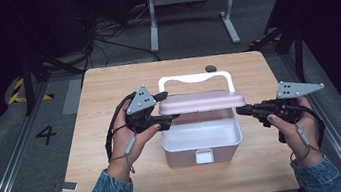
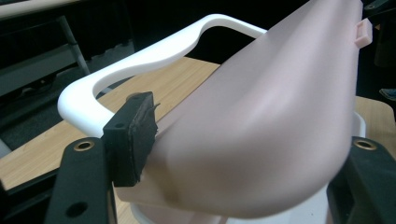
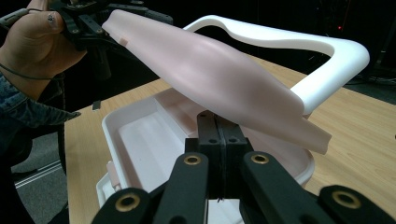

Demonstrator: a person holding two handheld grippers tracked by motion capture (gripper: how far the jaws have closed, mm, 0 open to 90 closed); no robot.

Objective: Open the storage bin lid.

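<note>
Pink lid (image 1: 202, 102) half-raised over the box (image 1: 202, 144) at mid-tabletop (image 1: 106, 85), white handle (image 1: 195, 79) upright behind. Left claw (image 1: 168, 109) spread wide around the lid's left end, one pad against it; right claw (image 1: 241, 111) pressed together at the right end, nothing pinched. Best kept level, ends moved together, hinge unforced. No readable writing on the box; floor (image 1: 29, 146) marked "4" (image 1: 46, 134).
</note>
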